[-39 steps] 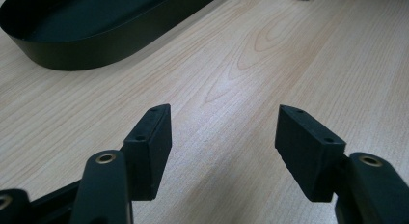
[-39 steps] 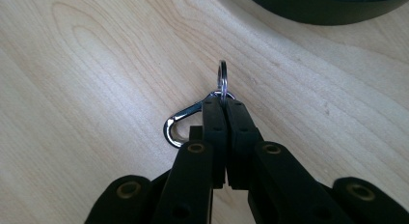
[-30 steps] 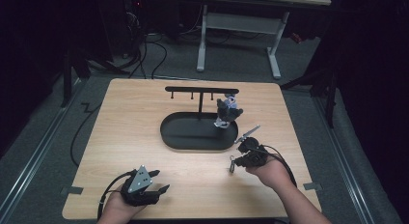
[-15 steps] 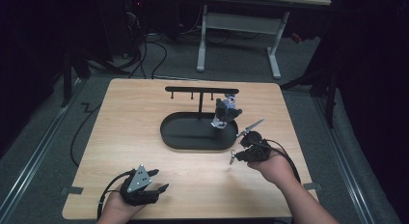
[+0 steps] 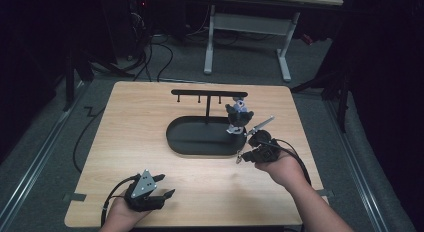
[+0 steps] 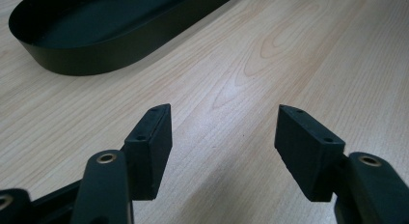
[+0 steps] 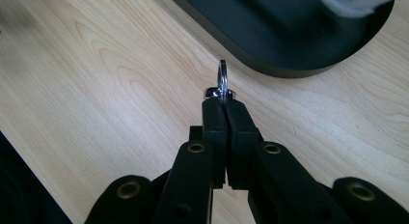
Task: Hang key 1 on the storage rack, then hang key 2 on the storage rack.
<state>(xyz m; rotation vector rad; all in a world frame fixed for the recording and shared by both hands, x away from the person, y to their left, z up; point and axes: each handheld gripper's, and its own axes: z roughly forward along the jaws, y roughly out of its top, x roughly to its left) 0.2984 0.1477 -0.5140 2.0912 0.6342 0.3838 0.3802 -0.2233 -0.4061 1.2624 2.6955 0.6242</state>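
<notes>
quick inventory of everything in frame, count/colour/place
table: 1, light wood, centre of the high view
tray: 1, black oval, mid-table
rack: 1, black T-shaped bar with pegs, standing in the tray
plush keychain toy: 1, dark with white, hanging at the rack's right end
metal ring: 1, silver, pinched at the right gripper's tips
desk frame: 1, white, on the floor behind the table
left gripper: 1, black, open, near table edge
right gripper: 1, black, shut on the ring

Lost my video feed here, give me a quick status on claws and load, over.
Right claw shut on a metal key ring, above the table beside the black tray. Left claw open, nothing between its jaws. Nothing in the way.
</notes>
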